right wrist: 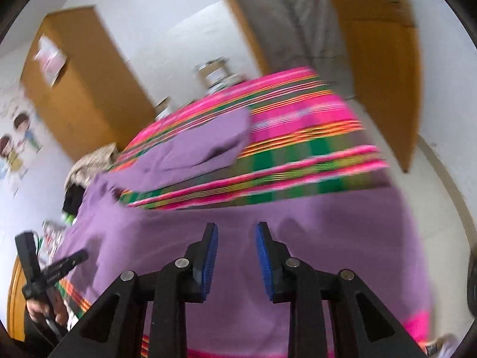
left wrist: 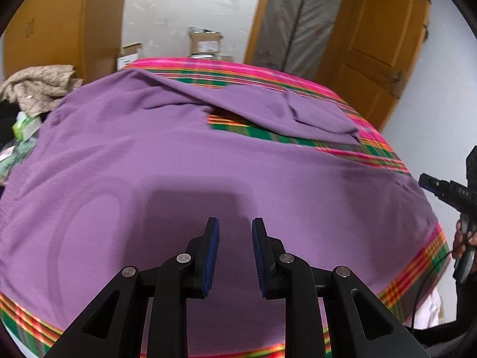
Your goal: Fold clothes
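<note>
A purple garment (left wrist: 149,155) lies spread flat over a bed with a pink, green and orange striped cover (left wrist: 372,146). One sleeve (left wrist: 322,113) is laid across the cover at the far right. My left gripper (left wrist: 235,229) hovers over the near part of the cloth, open, with nothing between its blue pads. In the blurred right wrist view, my right gripper (right wrist: 236,232) hangs open above the same purple garment (right wrist: 283,232), holding nothing. The sleeve (right wrist: 208,146) rests on the striped cover (right wrist: 298,125) beyond it. The right gripper (left wrist: 429,183) also shows at the left view's right edge, held by a hand (left wrist: 462,241).
A beige cloth pile (left wrist: 38,86) and small clutter (left wrist: 23,131) sit at the bed's far left. Cardboard boxes (left wrist: 205,43) stand behind the bed against a white wall. A wooden door (left wrist: 378,44) is at the far right, a wooden wardrobe (right wrist: 74,89) at the left.
</note>
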Tool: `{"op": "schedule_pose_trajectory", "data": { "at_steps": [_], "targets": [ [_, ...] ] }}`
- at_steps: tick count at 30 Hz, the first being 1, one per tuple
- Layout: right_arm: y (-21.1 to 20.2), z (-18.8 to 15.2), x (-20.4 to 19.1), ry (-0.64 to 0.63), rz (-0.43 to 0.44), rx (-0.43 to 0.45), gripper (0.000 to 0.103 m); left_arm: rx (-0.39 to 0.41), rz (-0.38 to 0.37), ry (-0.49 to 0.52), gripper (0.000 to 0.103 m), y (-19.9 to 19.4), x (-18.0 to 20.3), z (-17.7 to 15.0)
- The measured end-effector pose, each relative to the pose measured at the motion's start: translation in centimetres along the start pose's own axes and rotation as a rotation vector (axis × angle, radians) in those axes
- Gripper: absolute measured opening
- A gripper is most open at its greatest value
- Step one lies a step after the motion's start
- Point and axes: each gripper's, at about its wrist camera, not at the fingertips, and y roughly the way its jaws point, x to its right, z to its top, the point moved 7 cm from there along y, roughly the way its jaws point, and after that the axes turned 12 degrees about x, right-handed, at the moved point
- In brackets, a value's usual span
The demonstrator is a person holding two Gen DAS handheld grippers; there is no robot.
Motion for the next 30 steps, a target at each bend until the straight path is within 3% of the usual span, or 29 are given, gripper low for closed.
{"op": "schedule_pose_trajectory", "data": {
  "at_steps": [6,15,24,30],
  "targets": [
    [4.5,-0.4,-3.7,-0.08,0.047,-0.1,0.028,0.003,0.115,-0.057,0.023,0.3,-4.4,1.0],
    [7.3,-1.2,-2.3,-0.085,-0.006,-0.157,0.023,-0.016,0.18,-0.109,0.023,1.1,-7.6,0.6],
    [6.1,0.6,-3.5,-0.18,-0.006,-0.078,0.024,0.006,0.204,-0.108,0.023,1.0,-7.9,2.1],
    [5.4,2.3,-6.2,-0.298,0.065,0.026,0.023,0.012,0.211,-0.095,0.023,1.4,-7.0,3.4]
  ]
}}
